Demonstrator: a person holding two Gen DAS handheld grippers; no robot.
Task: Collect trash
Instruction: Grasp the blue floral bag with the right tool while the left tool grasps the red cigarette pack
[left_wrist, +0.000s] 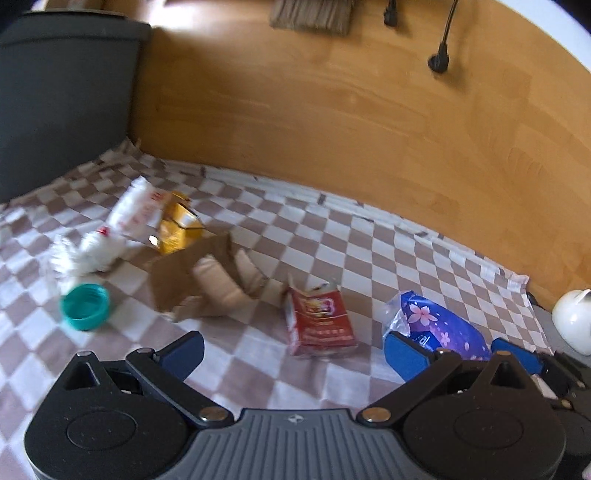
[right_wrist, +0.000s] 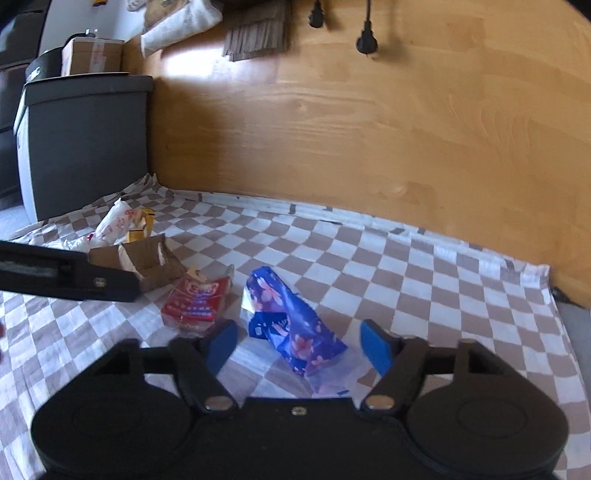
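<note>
We are at the start of a pick: both claws hang low over a checked cloth (left_wrist: 369, 236) strewn with trash, and neither has hold of anything.

Far to the left of the left claw (left_wrist: 293, 350) lies a teal cap (left_wrist: 85, 305), with white wrappers (left_wrist: 122, 221) and a yellow carton (left_wrist: 177, 229) beyond it. Ahead and a little left sits a torn cardboard box (left_wrist: 192, 277). Straight ahead, just past the gap between the fingers, lies a red packet (left_wrist: 319, 321). This claw stands wide open and empty.

Further right is the blue floral wrapper (right_wrist: 295, 325), which lies between the fingers of the right claw (right_wrist: 299, 347). That claw is partly open, its pads on either side of the wrapper and not pressing on it as far as we can see. The red packet is just ahead of its left finger.

We judge the right claw to be the one in play: next it needs to settle a little lower and close on the wrapper without pinching the cloth. The wrapper looks thin and crumpled, so it may slip. The left claw then has the red packet nearest. Where the trash is to go, we cannot tell.
</note>
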